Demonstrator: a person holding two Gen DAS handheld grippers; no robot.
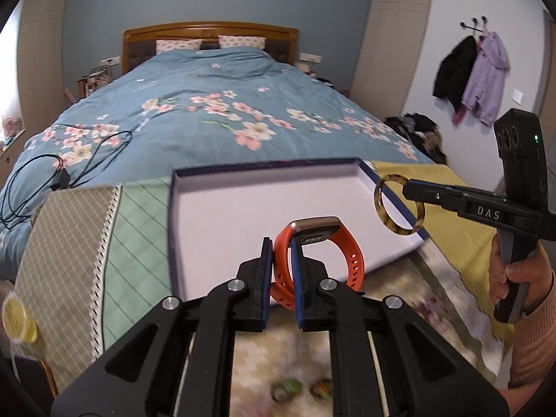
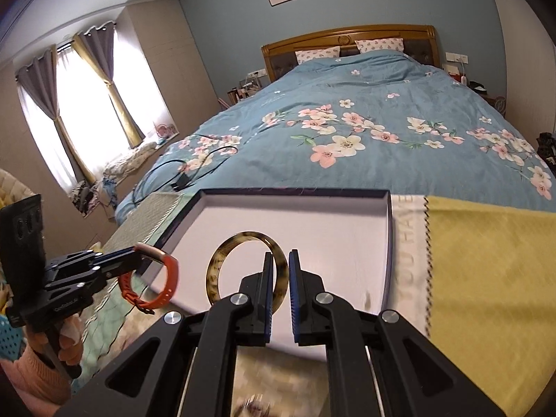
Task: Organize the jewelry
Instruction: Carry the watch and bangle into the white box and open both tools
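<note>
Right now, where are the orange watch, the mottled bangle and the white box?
orange watch (image 1: 351, 253), left wrist view, on the strap's right side.
mottled bangle (image 2: 217, 267), right wrist view, on the ring's left arc.
white box (image 1: 243, 205), left wrist view, on its bare floor.

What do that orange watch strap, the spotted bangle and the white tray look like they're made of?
Watch strap: probably silicone or rubber; matte orange, bends in a loop, punched holes.
Bangle: likely resin or acrylic with a tortoiseshell look; glossy, mottled brown and amber, slightly see-through.
Tray: seems to be cardboard; thin straight walls, dark outside, plain matte white inside.
</note>
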